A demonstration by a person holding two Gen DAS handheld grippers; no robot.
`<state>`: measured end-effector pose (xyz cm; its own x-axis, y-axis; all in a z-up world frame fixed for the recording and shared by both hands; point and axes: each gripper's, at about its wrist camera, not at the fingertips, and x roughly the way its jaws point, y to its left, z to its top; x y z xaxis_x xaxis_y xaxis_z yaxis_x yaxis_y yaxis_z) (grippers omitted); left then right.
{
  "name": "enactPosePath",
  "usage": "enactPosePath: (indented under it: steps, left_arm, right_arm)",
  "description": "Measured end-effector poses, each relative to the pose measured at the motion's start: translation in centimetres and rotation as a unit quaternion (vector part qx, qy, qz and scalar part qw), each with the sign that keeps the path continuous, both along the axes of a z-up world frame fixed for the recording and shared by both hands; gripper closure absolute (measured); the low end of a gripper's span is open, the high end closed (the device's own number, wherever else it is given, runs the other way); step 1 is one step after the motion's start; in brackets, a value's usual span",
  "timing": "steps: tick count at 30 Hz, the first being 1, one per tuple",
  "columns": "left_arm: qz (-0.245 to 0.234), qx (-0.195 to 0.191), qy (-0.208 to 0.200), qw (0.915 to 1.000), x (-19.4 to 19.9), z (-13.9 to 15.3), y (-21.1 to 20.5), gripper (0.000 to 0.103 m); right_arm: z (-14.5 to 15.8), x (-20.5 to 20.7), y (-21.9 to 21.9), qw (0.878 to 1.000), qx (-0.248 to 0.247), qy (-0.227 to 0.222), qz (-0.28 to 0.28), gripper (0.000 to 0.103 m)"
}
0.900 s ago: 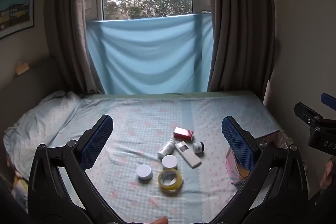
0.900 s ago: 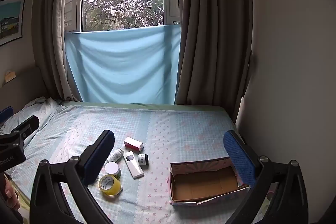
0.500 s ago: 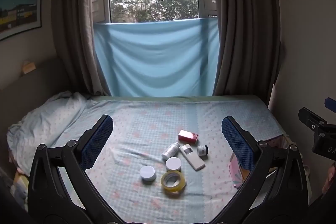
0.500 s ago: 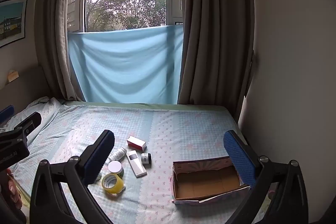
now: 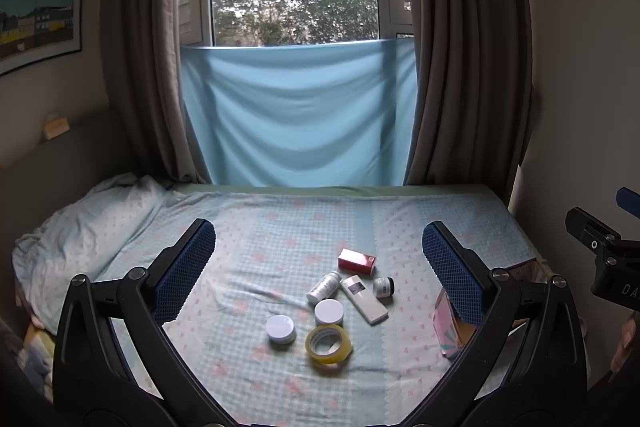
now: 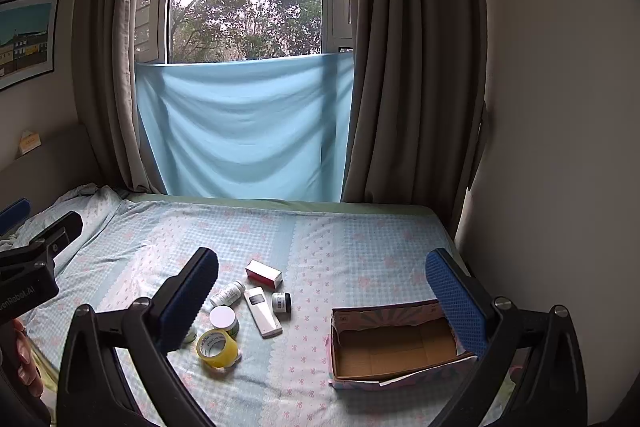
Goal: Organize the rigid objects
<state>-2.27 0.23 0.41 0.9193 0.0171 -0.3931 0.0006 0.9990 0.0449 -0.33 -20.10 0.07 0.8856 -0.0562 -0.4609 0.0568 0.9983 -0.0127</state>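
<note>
Above the near edge of the bed (image 5: 400,215), the left hand-held gripper (image 5: 318,267) hangs with its blue-padded fingers (image 5: 188,267) spread wide and nothing between them; to its right, the right hand-held gripper (image 6: 322,301) is just as released, fingers (image 6: 454,301) far apart and empty.

Beyond the left one, a small cluster lies on the checked bedsheet. Nearest is a yellow tape roll (image 5: 329,343), with a white-lidded jar (image 5: 281,329) just to its left and a second white-lidded jar (image 5: 329,311) touching its far side. Behind those, a white bottle (image 5: 323,287) lies on its side next to a white remote (image 5: 364,299), and a little dark-capped jar (image 5: 383,287) stands just right of the remote. A red and white carton (image 5: 357,261) sits farthest back.

Well right of the cluster, beneath the right hand-held gripper, an open cardboard box (image 6: 396,345) rests on the bed, nothing visible inside it. A crumpled quilt (image 5: 80,231) is heaped at the left, and a blue cloth (image 6: 244,127) hangs across the window behind.
</note>
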Motion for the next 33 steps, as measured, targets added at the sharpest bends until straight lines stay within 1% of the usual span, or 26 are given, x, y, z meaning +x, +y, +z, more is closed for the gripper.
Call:
enactPosePath:
  steps: [16, 33]
  left_arm:
    - [-0.015, -0.009, 0.0, 0.9998, -1.0, 0.2, -0.2, 0.0]
    - [-0.011, -0.008, 0.002, 0.9999, -1.5, -0.1, -0.7, 0.0]
  right_arm:
    - [0.4, -0.9, -0.1, 1.0, 0.002, -0.003, -0.007, 0.0]
    - [0.5, -1.3, -0.3, 1.0, -0.002, -0.009, -0.003, 0.0]
